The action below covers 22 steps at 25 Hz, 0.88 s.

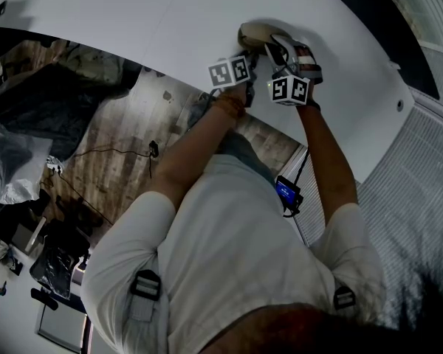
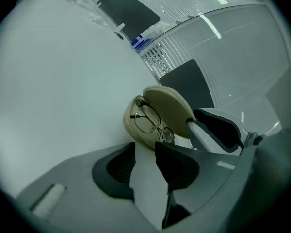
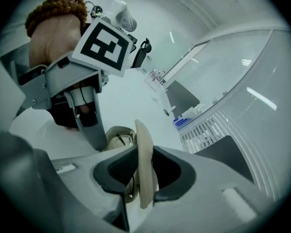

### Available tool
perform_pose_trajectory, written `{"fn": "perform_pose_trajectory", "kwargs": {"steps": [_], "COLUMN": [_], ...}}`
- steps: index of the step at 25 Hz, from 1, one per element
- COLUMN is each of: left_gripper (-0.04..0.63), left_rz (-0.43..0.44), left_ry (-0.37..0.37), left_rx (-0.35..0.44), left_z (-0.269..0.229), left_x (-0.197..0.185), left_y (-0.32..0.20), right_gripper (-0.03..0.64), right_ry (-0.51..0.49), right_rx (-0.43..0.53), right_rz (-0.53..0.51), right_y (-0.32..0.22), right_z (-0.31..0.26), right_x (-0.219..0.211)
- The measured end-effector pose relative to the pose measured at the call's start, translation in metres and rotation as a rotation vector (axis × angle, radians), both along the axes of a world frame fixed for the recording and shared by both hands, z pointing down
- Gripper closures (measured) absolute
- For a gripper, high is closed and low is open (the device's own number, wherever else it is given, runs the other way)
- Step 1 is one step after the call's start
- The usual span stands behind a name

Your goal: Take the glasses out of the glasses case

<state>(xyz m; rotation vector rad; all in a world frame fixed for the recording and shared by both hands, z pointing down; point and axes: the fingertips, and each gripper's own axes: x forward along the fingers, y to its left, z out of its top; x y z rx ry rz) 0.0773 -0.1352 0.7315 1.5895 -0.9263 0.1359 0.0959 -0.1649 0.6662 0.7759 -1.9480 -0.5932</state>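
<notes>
A beige glasses case [image 2: 136, 125] lies open on the white table [image 2: 53, 81], its lid [image 2: 169, 110] raised. Metal-framed glasses [image 2: 153, 123] rest inside the lower shell. My right gripper [image 3: 144, 171] is shut on the lid [image 3: 144, 144], which runs edge-on between its pads; one of its fingers [image 2: 216, 130] shows at the lid in the left gripper view. My left gripper [image 2: 145, 152] stands open just short of the case's near rim, with only table between its jaws. In the head view both grippers meet at the case [image 1: 255, 32] near the table's edge.
The table's edge [image 1: 170, 76] runs just below the case, with wooden floor, bags and cables beyond. Small items and a blue-labelled box [image 2: 140, 40] sit at the far end, beside a dark panel [image 2: 128, 13]. A slatted wall [image 1: 428, 190] lies to the right.
</notes>
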Motion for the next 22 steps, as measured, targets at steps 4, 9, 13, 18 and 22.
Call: {"fn": "perform_pose_trajectory", "kwargs": {"steps": [4,9,13,18,22], "left_gripper": [0.457,0.454,0.455,0.451,0.452], "left_rz": [-0.01,0.009,0.022,0.043,0.064], "left_ry": [0.012,-0.001,-0.017,-0.042,-0.057], "left_rx": [-0.009,0.013,0.028,0.045,0.051], "left_z": [0.001,-0.003,-0.005,-0.005,-0.005], "left_x": [-0.001,0.0,-0.001,0.0,0.0], "left_y": [-0.004,-0.012,-0.017,-0.023,-0.027], "right_gripper": [0.541,0.563,0.575,0.592,0.6], "right_ry": [-0.011,0.004,0.0,0.001,-0.004], "right_rx": [-0.029,-0.082,-0.117,-0.154,-0.199], "right_rz": [0.026,0.06,0.1,0.15,0.189], "right_y": [-0.017,-0.042,-0.06,-0.081,-0.094], "right_z": [-0.007,-0.005,-0.002,0.007,0.016], "right_x": [0.005,0.016,0.028,0.045,0.056]}}
